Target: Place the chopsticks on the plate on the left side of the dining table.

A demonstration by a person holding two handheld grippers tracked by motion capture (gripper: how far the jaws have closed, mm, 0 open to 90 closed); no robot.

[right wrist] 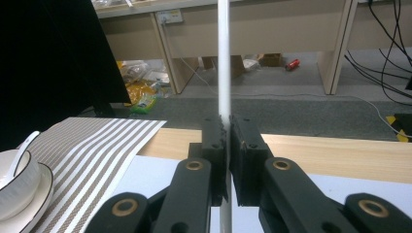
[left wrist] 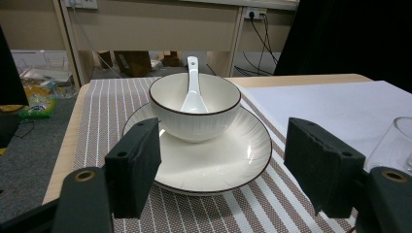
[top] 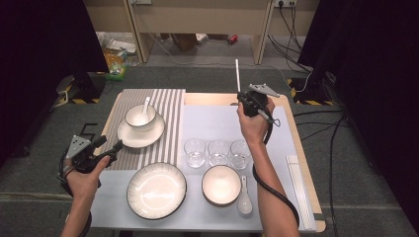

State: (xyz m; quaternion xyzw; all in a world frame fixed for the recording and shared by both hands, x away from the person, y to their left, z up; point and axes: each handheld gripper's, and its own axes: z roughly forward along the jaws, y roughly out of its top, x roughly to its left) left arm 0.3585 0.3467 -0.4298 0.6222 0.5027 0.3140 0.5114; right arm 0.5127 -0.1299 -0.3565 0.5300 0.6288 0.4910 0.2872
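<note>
Grey carpet (top: 29, 163) surrounds wooden table (top: 210, 98) bearing striped placemat (top: 170, 113).

**Tableware laid out across the mat and the table**

A brown-and-white striped placemat (top: 170, 123) covers the table's far left part. On it rests a white dark-rimmed saucer plate (top: 129, 138), bearing a white ribbed bowl (top: 136, 120) with a white ceramic spoon (left wrist: 193, 92) leaning inside. Three clear drinking glasses (top: 218, 152) stand in a row at the middle. Nearer, a large white ribbed plate (top: 156, 190) lies beside a smaller white bowl (top: 221, 184), and just right of that lies a second white ceramic spoon (top: 244, 198).
</note>
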